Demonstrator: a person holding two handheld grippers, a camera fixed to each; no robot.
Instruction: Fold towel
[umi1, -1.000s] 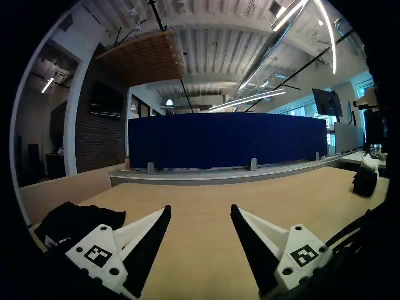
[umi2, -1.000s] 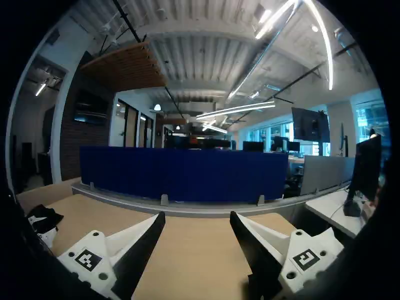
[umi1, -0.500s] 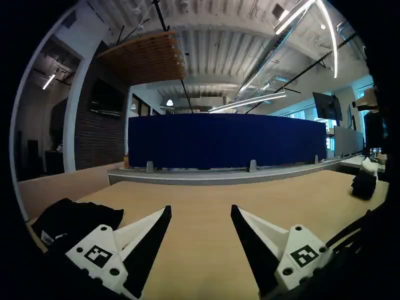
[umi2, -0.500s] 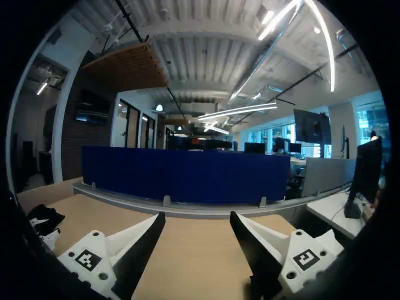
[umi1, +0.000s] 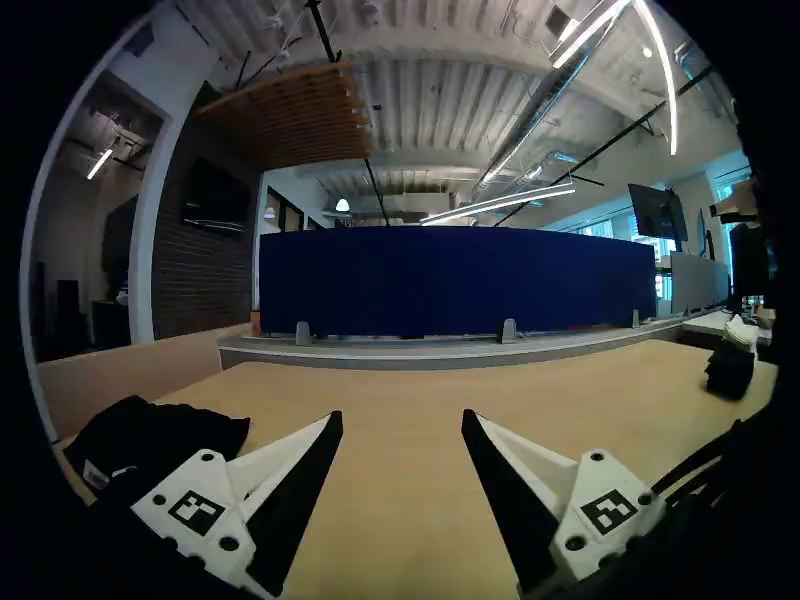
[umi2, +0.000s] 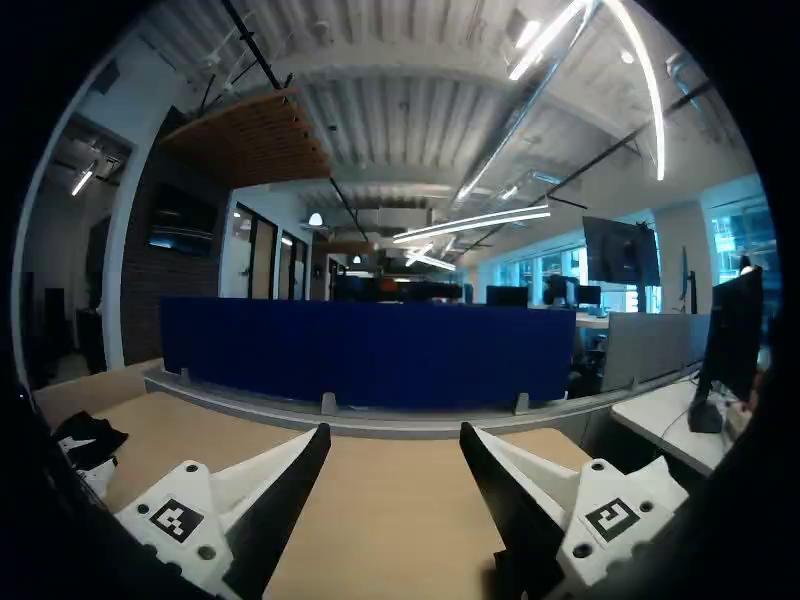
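In the left gripper view, we look forward over a light wooden table (umi1: 400, 385). The left gripper (umi1: 400, 418) fills the bottom of the picture, its two white and black fingers standing well apart with nothing between them and bare tabletop showing in the gap. The black towel (umi1: 150, 435) lies crumpled on the table at the lower left, just beside the left finger; we cannot tell whether they touch. A small white tag shows at its near edge. Far to the right, near the table's edge, sits a dark folded pile (umi1: 730, 368) with something pale on top. A blue partition (umi1: 450, 280) runs along the far side of the table.

In the right gripper view, the right gripper (umi2: 395, 430) is likewise spread wide and holds nothing, with the same table (umi2: 390, 510) under it. The black towel (umi2: 90, 440) appears small at the far left edge, well apart from these fingers. The blue partition (umi2: 370, 350) crosses the middle, and a monitor (umi2: 735, 330) stands on a neighbouring desk at the right.
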